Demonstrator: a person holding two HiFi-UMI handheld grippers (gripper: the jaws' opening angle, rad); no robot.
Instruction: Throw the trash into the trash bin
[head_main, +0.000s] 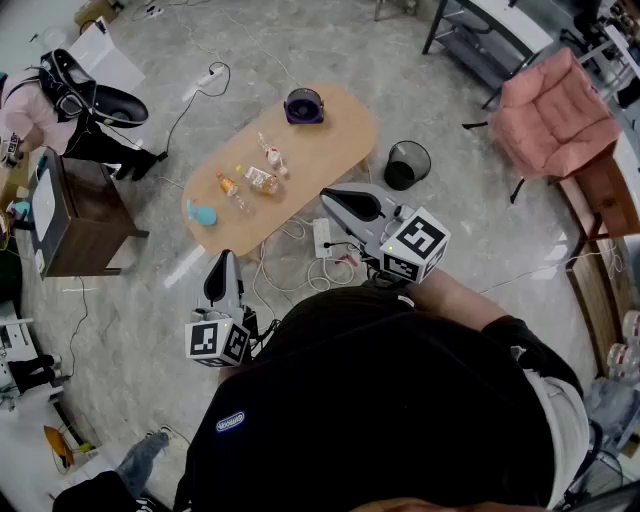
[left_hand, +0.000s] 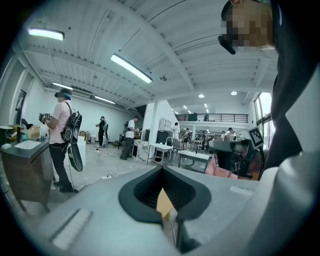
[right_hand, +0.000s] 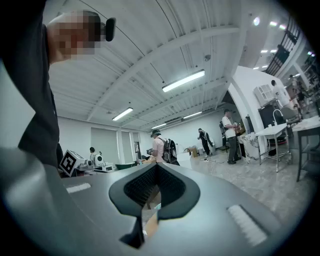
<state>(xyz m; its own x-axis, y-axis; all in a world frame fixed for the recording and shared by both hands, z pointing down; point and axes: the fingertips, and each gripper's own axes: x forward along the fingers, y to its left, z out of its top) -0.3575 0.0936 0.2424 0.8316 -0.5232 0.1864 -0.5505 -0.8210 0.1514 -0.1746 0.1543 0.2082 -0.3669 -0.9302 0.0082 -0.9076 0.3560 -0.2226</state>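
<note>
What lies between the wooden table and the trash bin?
Nothing: in the head view, only bare grey floor separates the table from the black trash bin.

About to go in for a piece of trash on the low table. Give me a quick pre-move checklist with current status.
1. Grippers free: ok. Left gripper and right gripper hold nothing.
2. Jaws ready to grasp: not ok. Both pairs stand together; open one first.
3. Trash in sight: ok. Clear plastic bottles lie on the oval light-wood table.
4. Black mesh trash bin: ok. It stands upright on the floor beside the table, mouth open.
5. Walking path: not ok. A white power strip and cables lie on the floor before the table.
6. Room left in the bin: cannot tell.
</note>
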